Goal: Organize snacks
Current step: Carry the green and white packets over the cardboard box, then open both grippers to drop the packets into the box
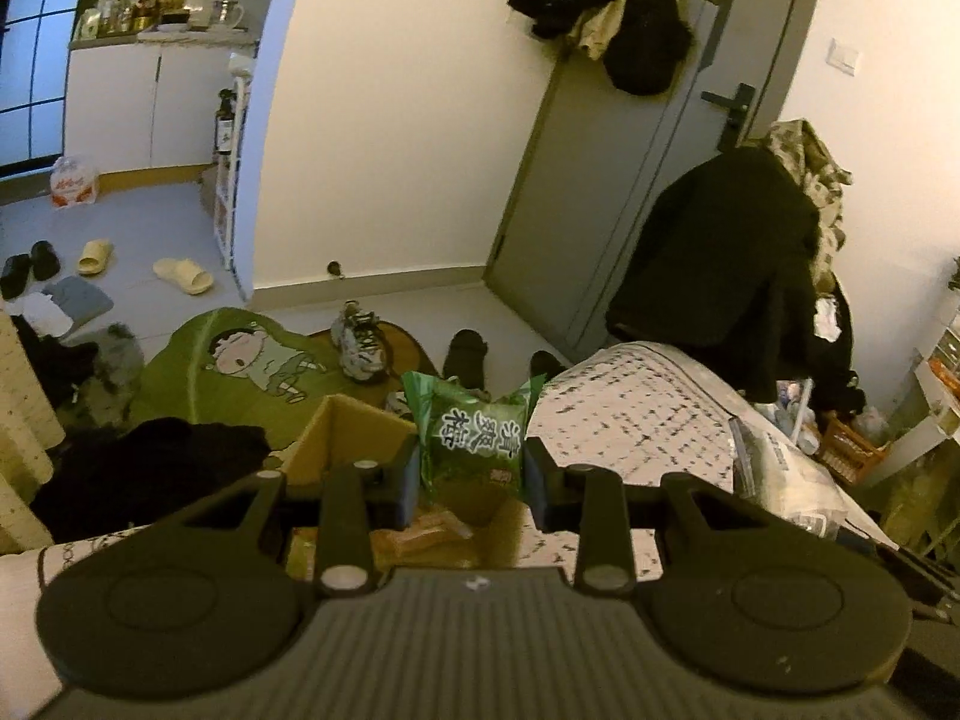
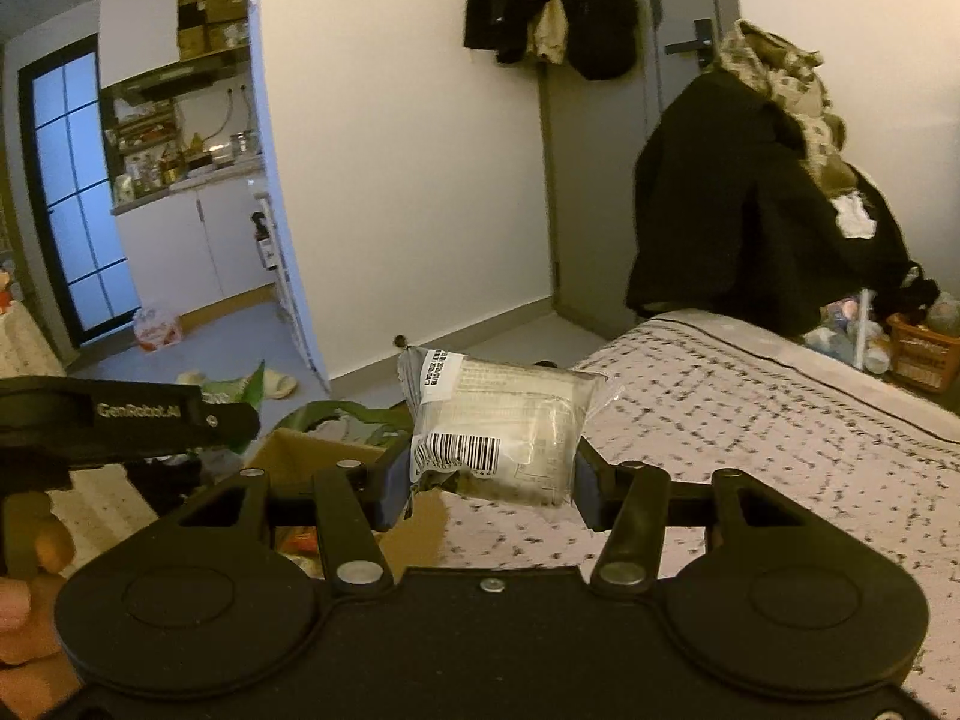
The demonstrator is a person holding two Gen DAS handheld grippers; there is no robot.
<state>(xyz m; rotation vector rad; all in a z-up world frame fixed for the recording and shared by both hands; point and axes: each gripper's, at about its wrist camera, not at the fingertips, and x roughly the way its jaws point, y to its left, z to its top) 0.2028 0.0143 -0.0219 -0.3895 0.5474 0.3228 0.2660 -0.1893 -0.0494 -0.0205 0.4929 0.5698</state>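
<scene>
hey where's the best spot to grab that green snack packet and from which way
Grip the green snack packet across its flat middle, coming from its lower end, as the left gripper does: the pads press both side edges and the crimped top seal stays free.

Patterned bed with open cardboard box

Both tilted a little downward, the left hand-held gripper and the right hand-held gripper each clamp something between partly closed jaws.
</scene>
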